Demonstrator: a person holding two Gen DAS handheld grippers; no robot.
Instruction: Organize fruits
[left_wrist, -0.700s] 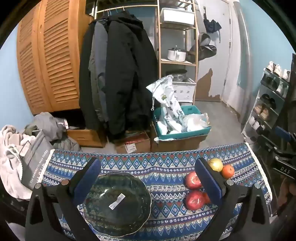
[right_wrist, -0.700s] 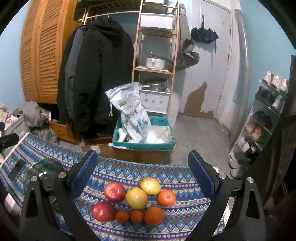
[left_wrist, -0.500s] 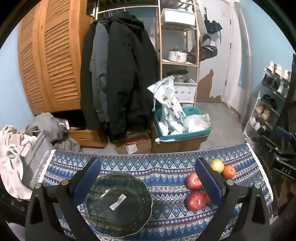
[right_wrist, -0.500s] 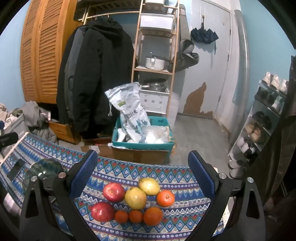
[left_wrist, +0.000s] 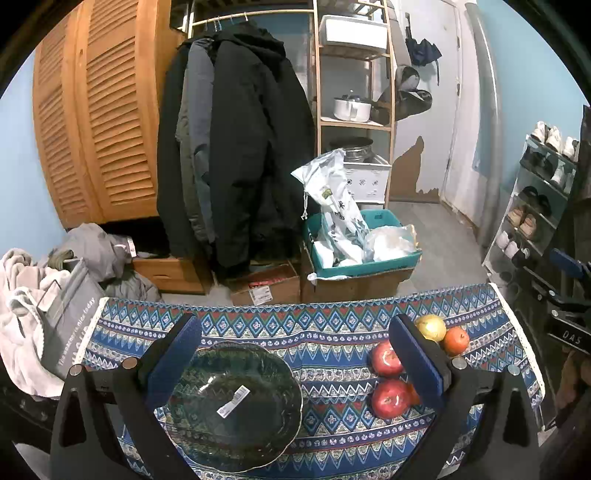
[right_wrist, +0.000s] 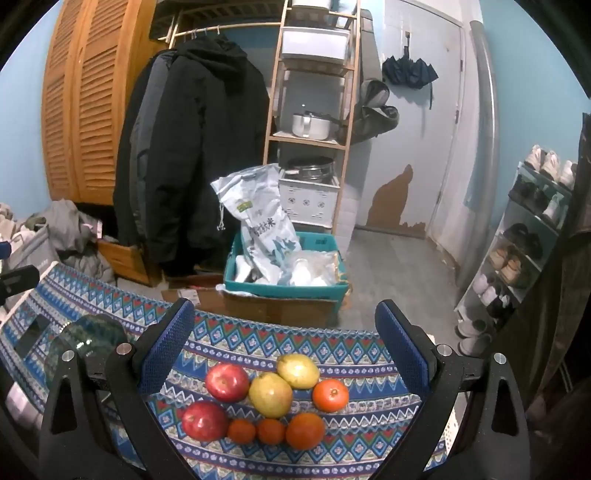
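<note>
A dark green glass bowl with a white sticker sits on the patterned blue cloth. My left gripper is open and empty above it. Fruit lies in a cluster on the cloth: two red apples, two yellow pears, and several oranges. My right gripper is open and empty above the cluster. In the left wrist view the apples show beside the right finger, which hides part of the fruit. The bowl shows at the left of the right wrist view.
The cloth's far edge drops to the floor. Beyond stand a teal bin with bags, cardboard boxes, hanging coats, a wooden shelf and a shoe rack. A grey bag sits at the cloth's left end.
Both views have shifted only slightly. The fruit and the bowl have not moved and both grippers stay open.
</note>
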